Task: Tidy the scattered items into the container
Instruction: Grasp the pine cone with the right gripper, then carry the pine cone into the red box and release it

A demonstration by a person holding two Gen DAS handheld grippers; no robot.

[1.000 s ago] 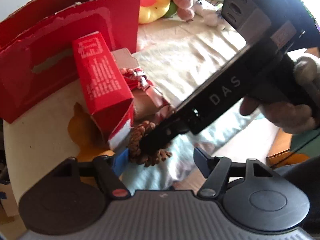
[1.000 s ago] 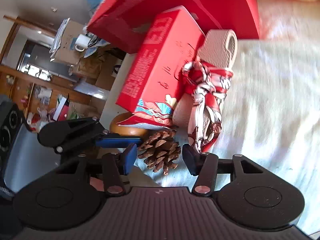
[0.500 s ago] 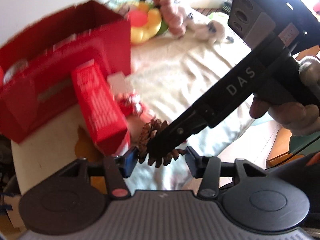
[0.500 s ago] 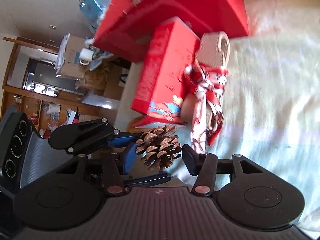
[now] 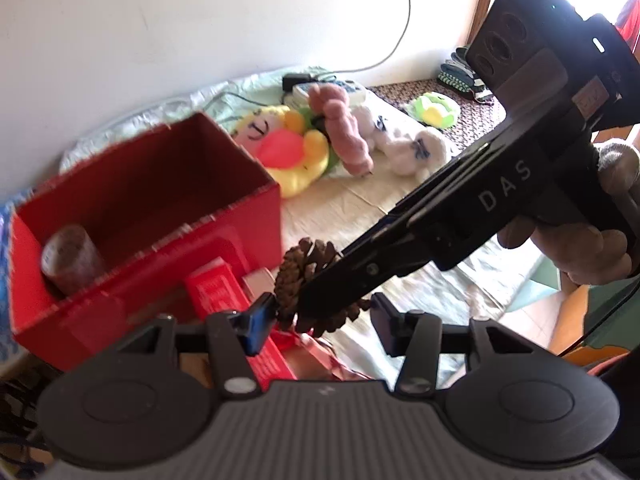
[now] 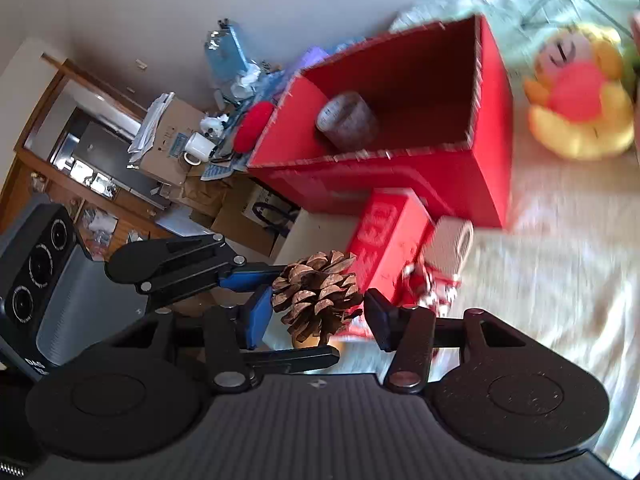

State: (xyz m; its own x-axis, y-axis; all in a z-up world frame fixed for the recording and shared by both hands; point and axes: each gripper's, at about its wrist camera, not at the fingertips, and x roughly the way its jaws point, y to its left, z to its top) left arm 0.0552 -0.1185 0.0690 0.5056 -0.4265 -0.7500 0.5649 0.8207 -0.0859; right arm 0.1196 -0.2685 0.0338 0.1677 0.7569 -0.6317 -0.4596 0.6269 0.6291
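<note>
We see plush toys [image 5: 296, 148] lying in row on cream cloth [image 5: 360, 204] near wall: yellow-and-pink round one, pink one, white one [image 5: 400, 148] touching. Small green-yellow plush [image 5: 434, 110] sits apart on dark patterned cover. Grey cable [image 5: 404, 20] hangs down white wall [image 5: 160, 20]. We note cluttered room off to side: white mug [image 6: 199, 147] on cardboard box [image 6: 172, 148], papers heaped beside it, blue object [image 6: 228, 54] against wall, wooden cabinet [image 6: 60, 160] below.
</note>
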